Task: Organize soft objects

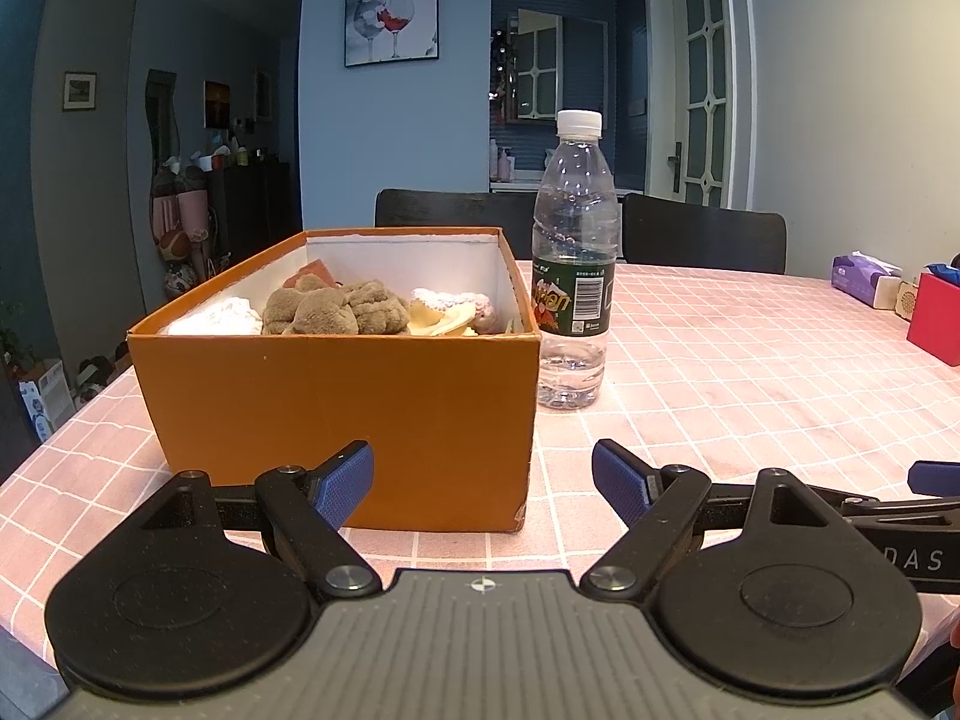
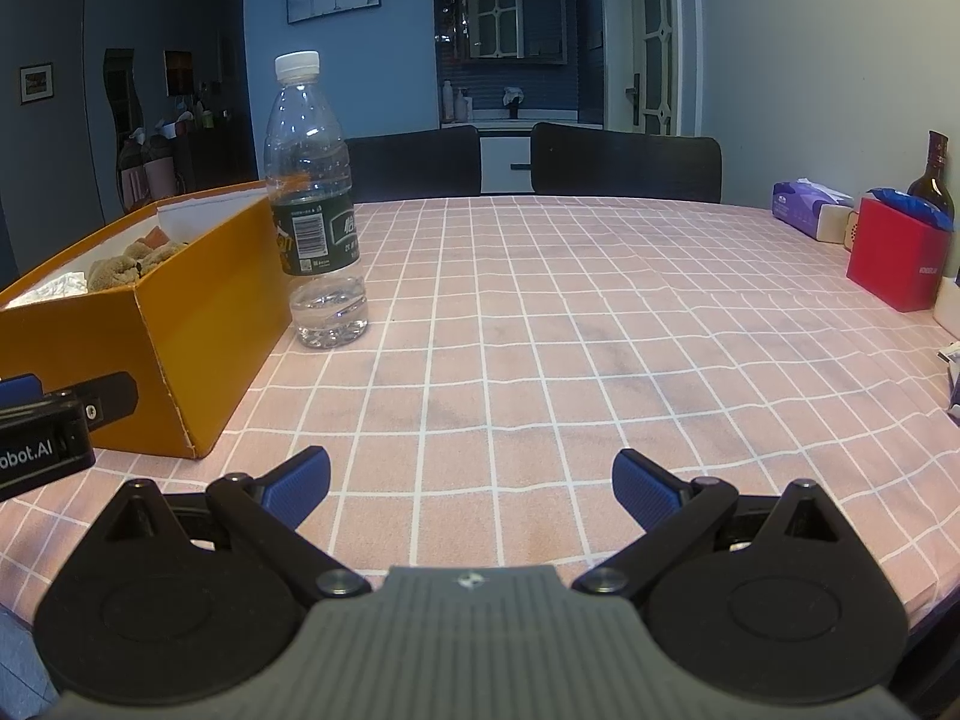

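Several soft toys point(image 1: 336, 309) already sit inside the orange box point(image 1: 336, 396); none lies loose beside it on the worktop point(image 2: 540, 330). Left gripper point(image 1: 483, 483) and right gripper point(image 2: 471, 489) hover empty, jaws wide. Task looks nearly finished.

Bottle point(image 2: 315, 204) apparently touches box point(image 2: 210, 312); tablecloth point(image 2: 570, 330) rightward open.
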`<action>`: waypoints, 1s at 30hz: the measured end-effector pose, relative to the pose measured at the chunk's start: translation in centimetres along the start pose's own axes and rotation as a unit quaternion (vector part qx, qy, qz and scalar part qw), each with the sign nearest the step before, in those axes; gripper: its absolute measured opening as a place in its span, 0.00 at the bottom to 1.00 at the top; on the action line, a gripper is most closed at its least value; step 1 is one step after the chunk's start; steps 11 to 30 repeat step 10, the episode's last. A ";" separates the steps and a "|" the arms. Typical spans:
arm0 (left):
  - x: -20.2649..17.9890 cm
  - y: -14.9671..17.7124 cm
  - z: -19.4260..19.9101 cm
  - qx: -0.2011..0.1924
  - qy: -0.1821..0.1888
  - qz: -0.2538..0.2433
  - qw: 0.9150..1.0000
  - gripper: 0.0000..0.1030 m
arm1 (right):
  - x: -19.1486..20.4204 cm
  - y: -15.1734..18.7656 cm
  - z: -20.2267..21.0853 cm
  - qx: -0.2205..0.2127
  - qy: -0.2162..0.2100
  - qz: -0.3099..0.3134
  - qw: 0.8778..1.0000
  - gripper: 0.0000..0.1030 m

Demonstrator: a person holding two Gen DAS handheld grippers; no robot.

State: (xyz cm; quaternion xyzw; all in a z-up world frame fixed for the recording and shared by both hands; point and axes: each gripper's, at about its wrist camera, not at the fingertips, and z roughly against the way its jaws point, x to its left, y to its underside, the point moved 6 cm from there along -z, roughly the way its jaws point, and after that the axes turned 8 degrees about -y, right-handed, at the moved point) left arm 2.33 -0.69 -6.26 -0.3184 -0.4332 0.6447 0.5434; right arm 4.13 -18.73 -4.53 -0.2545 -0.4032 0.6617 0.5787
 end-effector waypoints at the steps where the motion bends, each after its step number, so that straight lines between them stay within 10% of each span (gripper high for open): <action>1: -0.1 0.0 0.1 -0.003 -0.001 -0.002 1.000 0.94 | -0.1 0.0 0.0 0.000 0.000 -0.001 1.000 0.96; 30: 0.0 -0.3 0.7 -0.025 0.000 0.003 1.000 0.94 | -0.5 -0.5 -0.3 0.011 0.013 0.017 1.000 0.96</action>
